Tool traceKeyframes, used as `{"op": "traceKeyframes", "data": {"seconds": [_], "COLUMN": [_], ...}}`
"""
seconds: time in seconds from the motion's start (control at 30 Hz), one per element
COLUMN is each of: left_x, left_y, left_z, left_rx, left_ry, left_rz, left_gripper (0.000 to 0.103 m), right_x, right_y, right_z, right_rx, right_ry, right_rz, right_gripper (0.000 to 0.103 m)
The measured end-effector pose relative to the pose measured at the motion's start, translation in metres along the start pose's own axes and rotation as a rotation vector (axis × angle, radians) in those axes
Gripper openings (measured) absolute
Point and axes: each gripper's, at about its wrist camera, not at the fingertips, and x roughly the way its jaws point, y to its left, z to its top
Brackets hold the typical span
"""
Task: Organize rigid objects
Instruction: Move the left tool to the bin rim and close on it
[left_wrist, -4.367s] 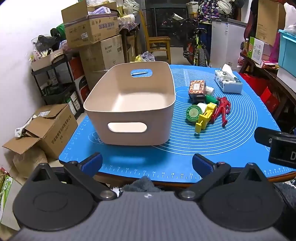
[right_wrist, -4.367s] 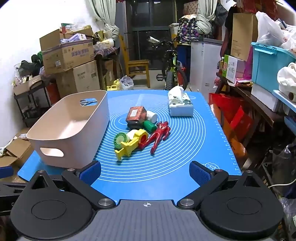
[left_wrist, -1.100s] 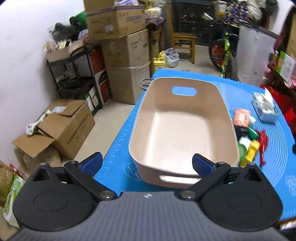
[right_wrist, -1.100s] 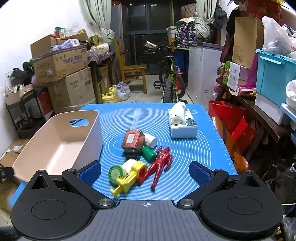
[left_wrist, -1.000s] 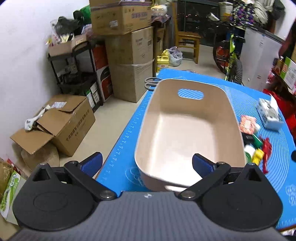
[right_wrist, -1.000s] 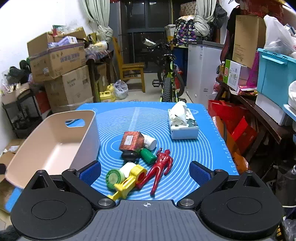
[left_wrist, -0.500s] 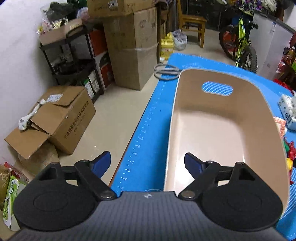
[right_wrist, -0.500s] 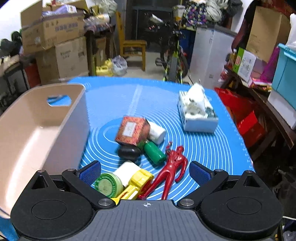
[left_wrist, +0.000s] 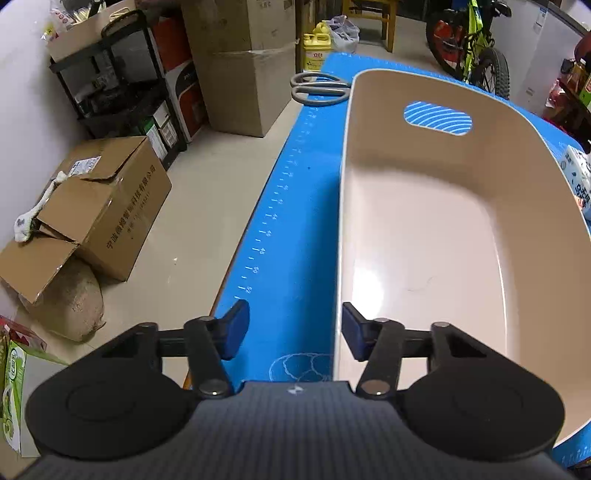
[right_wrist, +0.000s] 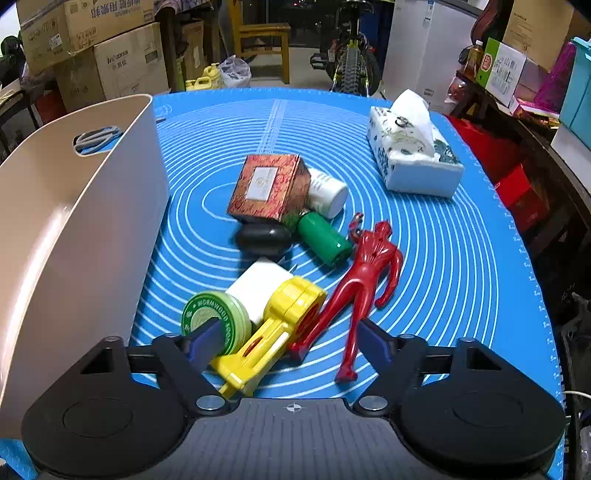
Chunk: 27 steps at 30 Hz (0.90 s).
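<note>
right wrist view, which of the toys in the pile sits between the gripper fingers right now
The yellow toy: its long handle runs between the closing right gripper fingers, untouched. The red figure mostly lies beside it, and the green bottle sits farther back.

Blue mat (left_wrist: 299, 236) with ruler marks and white rings covers tabletop under me. Grey-handled scissors (left_wrist: 319, 88) lie at mat's far corner. Tissue box (right_wrist: 413, 162) sits far right on mat, white tissue sticking up. Off to my left, on floor: open cardboard box (left_wrist: 99, 210), brown sack (left_wrist: 70, 299) beside it, black shelf rack (left_wrist: 122, 85), taller stacked cartons (left_wrist: 243, 74). Ahead: yellow jug (left_wrist: 317, 48), wooden chair (right_wrist: 264, 40), bicycle (left_wrist: 469, 48). Right side: red bags (right_wrist: 517, 188), teal bin (right_wrist: 578, 88), partly cut off.
</note>
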Motion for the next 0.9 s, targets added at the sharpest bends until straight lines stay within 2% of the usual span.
{"op": "traceKeyframes", "data": {"seconds": [0.17, 0.27, 0.4, 0.53, 0.57, 0.63, 0.9], "left_x": [0.000, 0.003, 0.004, 0.007, 0.008, 0.008, 0.010], "left_y": [-0.004, -0.007, -0.011, -0.014, -0.014, -0.014, -0.015], "left_z": [0.000, 0.000, 0.000, 0.000, 0.000, 0.000, 0.000], "left_rx": [0.013, 0.018, 0.032, 0.036, 0.037, 0.030, 0.032], "left_ry": [0.012, 0.023, 0.028, 0.032, 0.034, 0.040, 0.038], "left_rz": [-0.010, -0.011, -0.011, -0.015, -0.016, -0.041, -0.035], "left_gripper": [0.038, 0.032, 0.025, 0.019, 0.014, 0.008, 0.008], "right_x": [-0.002, -0.003, 0.002, 0.012, 0.014, 0.016, 0.022], "right_y": [-0.001, -0.002, -0.006, -0.007, -0.007, -0.009, -0.009], "right_z": [-0.001, -0.001, -0.001, 0.001, 0.001, 0.003, 0.006], "right_rx": [0.013, 0.026, 0.062, 0.095, 0.101, 0.122, 0.134], "right_ry": [0.012, 0.025, 0.049, 0.081, 0.081, 0.084, 0.086], "right_rz": [0.003, 0.002, 0.034, 0.050, 0.048, 0.056, 0.042], "right_gripper": [0.072, 0.065, 0.062, 0.049, 0.047, 0.046, 0.046]}}
